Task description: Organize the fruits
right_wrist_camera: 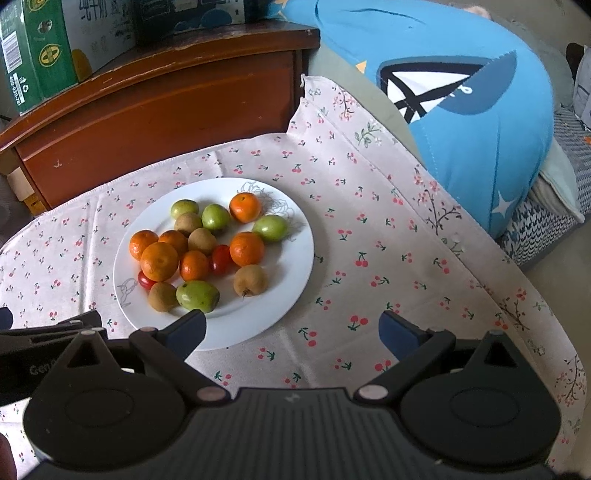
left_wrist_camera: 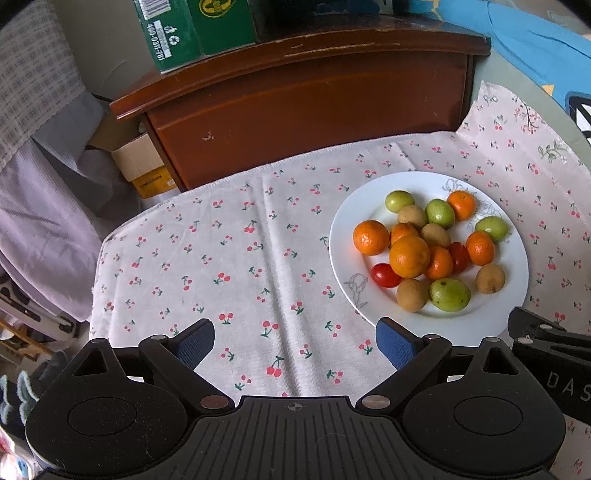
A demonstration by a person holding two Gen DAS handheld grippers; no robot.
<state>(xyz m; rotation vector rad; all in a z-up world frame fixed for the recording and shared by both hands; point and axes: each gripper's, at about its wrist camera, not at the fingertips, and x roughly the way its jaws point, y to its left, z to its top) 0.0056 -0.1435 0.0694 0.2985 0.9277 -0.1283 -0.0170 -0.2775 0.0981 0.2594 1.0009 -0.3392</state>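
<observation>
A white plate (left_wrist_camera: 341, 254) (right_wrist_camera: 291, 266) on the cherry-print cloth (left_wrist_camera: 236, 258) (right_wrist_camera: 369, 258) holds mixed fruit: several oranges (left_wrist_camera: 409, 256) (right_wrist_camera: 159, 261), green fruits (left_wrist_camera: 449, 294) (right_wrist_camera: 197, 295), brown fruits (left_wrist_camera: 412, 294) (right_wrist_camera: 250, 280) and two red tomatoes (left_wrist_camera: 385, 275) (right_wrist_camera: 221, 259). My left gripper (left_wrist_camera: 295, 343) is open and empty, hovering above the cloth left of the plate's near rim. My right gripper (right_wrist_camera: 293, 330) is open and empty, its left finger over the plate's near edge. Each gripper's side shows at the other view's edge.
A brown wooden cabinet (left_wrist_camera: 306, 107) (right_wrist_camera: 159, 107) stands behind the cloth, with a green carton (left_wrist_camera: 168, 33) (right_wrist_camera: 33, 55) on top. A blue cushion (right_wrist_camera: 472, 122) lies to the right. Grey fabric (left_wrist_camera: 48, 177) and a cardboard box (left_wrist_camera: 142, 162) sit at the left.
</observation>
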